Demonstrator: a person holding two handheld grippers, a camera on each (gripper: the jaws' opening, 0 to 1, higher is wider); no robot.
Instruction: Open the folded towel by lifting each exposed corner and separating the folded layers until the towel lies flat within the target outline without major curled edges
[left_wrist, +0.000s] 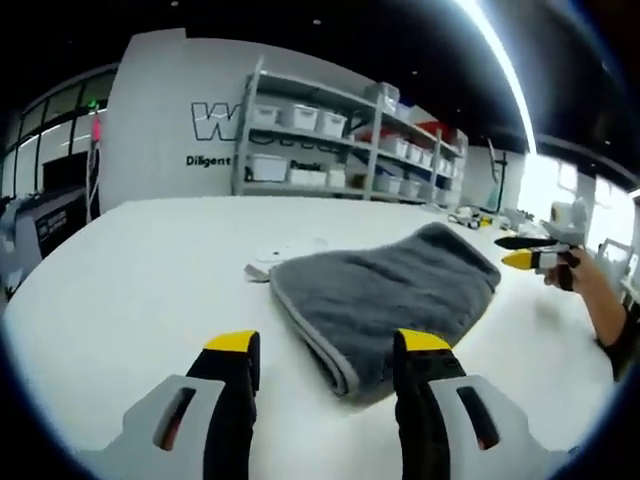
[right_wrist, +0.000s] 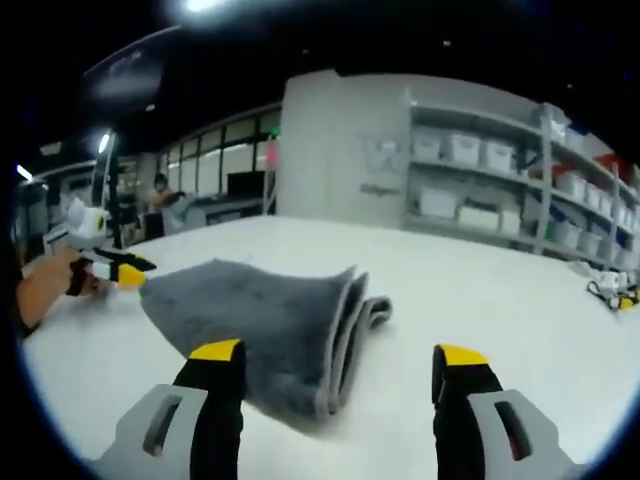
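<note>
A folded grey terry towel (right_wrist: 275, 325) is lying on the white table (right_wrist: 480, 300). The right gripper (right_wrist: 330, 375) is hovering above it, jaws spread, while the left gripper (right_wrist: 122, 269) is reaching toward its far corner.

1. Wide bare surface (left_wrist: 130, 290) left of the folded towel (left_wrist: 390, 290) in the left gripper view: open passage.
2. Bare stretch right of the towel's folded edges in the right gripper view, out to small clutter (right_wrist: 612, 288) far off.
3. Small white object (left_wrist: 268, 262) touching the towel's far left corner.
4. Right hand-held gripper (left_wrist: 524, 252) hovering beside the towel's far edge, blocking that side.
</note>
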